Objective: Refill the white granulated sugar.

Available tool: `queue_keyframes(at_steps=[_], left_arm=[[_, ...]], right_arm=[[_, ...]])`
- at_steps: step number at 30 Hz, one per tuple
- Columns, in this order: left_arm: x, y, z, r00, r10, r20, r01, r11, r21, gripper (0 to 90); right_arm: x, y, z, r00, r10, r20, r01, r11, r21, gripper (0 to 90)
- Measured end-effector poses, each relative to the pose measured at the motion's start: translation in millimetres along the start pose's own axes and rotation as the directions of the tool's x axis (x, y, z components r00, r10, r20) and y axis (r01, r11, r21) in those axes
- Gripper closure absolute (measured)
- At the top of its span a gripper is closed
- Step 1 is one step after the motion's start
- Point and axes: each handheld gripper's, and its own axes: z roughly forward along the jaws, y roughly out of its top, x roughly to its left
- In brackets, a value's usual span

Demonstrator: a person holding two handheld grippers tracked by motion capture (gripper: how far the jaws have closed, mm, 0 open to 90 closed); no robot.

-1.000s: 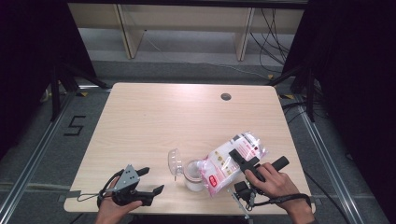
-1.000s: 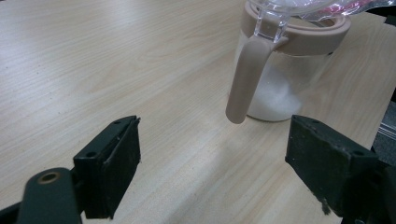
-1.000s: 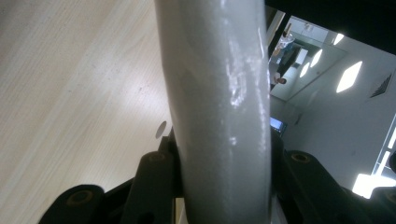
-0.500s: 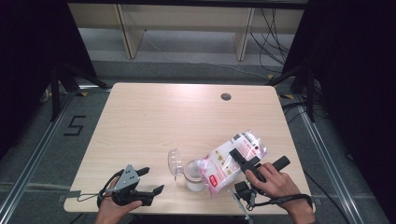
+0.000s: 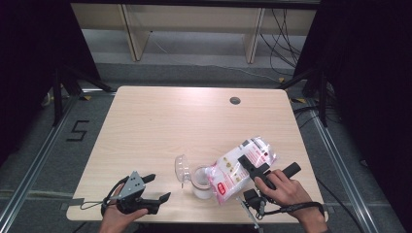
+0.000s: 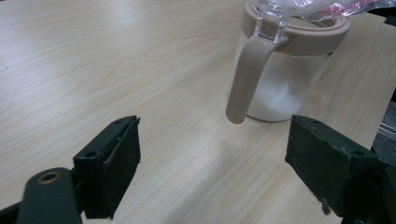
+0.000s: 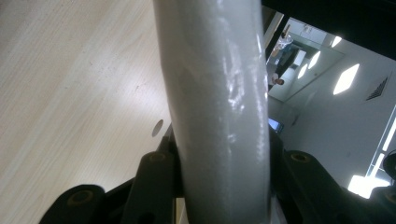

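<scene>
Light wood surface point(image 5: 160, 126) w/ round hole point(image 5: 235, 100); floor marked "5" point(image 5: 77, 130).
Right gripper point(image 5: 256, 171) clamps bag point(image 5: 238, 165), label unreadable, over jar point(image 5: 201, 182); left gripper point(image 5: 158, 188) spread wide, nothing held.

The high view looks forward and down over the whole surface point(image 5: 160, 121). The left gripper view sits low, close to the jar point(image 6: 289, 70), which the high view shares point(image 5: 201, 182). The right gripper view is pressed against the bag point(image 7: 215, 107).

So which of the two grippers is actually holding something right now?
The right gripper: its jaws are clamped on the white plastic bag, tilted over the jar. The left gripper rests near the table's front edge, jaws wide apart with nothing between them.
</scene>
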Motion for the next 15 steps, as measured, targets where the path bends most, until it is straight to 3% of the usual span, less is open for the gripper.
queue_keyframes(at_steps=[8,15], left_arm=[[0.0,-0.1,0.0,1.0,-0.001,0.001,0.001,1.0,-0.001,17.3],[0.3,0.2,-0.4,1.0,0.006,-0.002,-0.006,1.0,0.002,17.3]], right_arm=[[2.3,-0.3,-0.3,0.9994,0.033,-0.011,-0.033,0.999,0.006,68.4],[1.2,-1.4,0.6,0.9999,0.013,-0.008,-0.013,1.0,-0.006,68.4]])
